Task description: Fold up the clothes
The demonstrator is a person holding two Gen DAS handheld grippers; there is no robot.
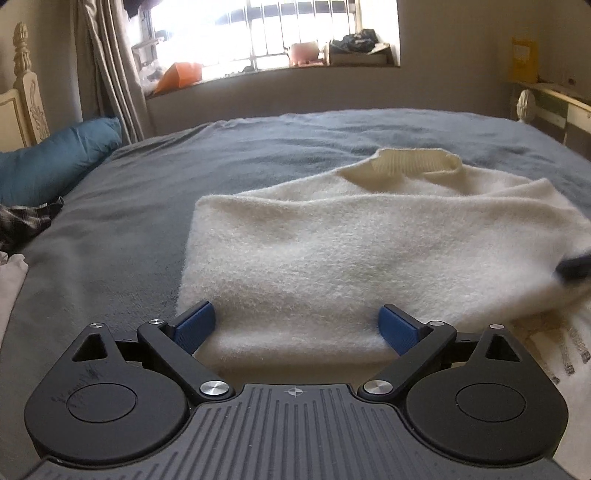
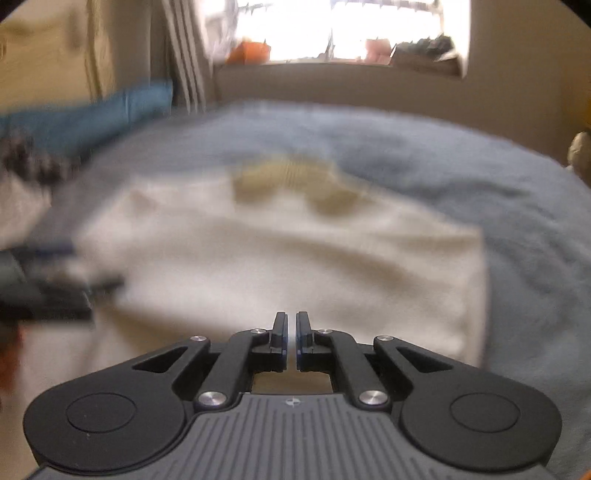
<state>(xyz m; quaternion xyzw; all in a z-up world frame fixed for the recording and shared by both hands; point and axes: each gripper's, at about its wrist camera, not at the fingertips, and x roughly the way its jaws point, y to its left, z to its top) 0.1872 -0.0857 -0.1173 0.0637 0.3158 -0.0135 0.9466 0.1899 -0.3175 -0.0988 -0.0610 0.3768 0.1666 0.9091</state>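
A cream sweater point(image 1: 332, 251) lies partly folded on a grey-blue blanketed bed point(image 1: 147, 192) beneath a barred window point(image 1: 273, 33), the left gripper point(image 1: 297, 326) spread wide over its near edge, the right gripper point(image 2: 291, 334) nearly pressed together, holding nothing, with no readable writing.

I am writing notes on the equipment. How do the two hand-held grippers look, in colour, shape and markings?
Both look alike. The left gripper and right gripper have black linkage arms with silver rivets, two round black discs, and a grey ribbed body bearing a small crosshair mark. The finger pads are blue. No cables, sleeves or hands show.
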